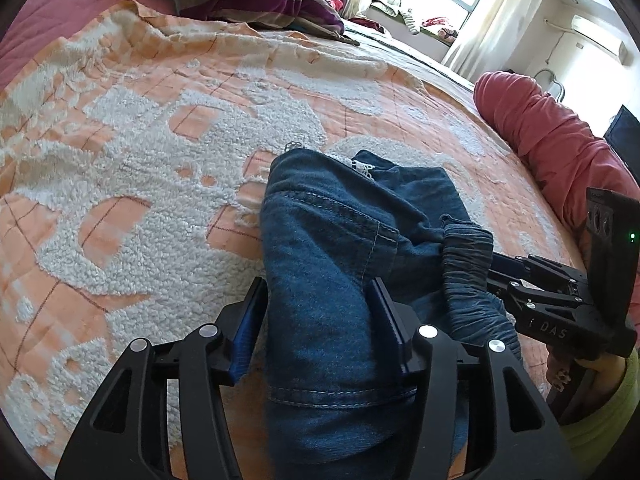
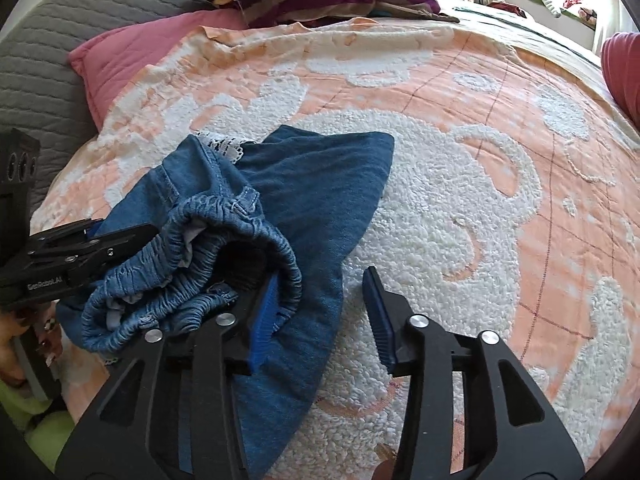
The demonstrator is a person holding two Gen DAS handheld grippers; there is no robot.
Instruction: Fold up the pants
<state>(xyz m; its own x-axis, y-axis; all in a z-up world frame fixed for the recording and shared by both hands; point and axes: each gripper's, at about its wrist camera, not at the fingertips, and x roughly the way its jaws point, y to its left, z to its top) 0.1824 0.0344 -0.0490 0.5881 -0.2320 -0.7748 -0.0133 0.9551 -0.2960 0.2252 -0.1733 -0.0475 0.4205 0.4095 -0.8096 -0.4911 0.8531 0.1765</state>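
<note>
Here, the blue denim pants [image 1: 340,248] are seen bunched on the orange-and-white bedspread [image 1: 132,152]. A thick fold of denim is bracketed by the left gripper [image 1: 320,316], its pads pressed against the cloth. The right gripper [image 2: 326,312] is held wide apart, one blue pad tucked into the elastic waistband [image 2: 224,256], nothing being clamped.
</note>
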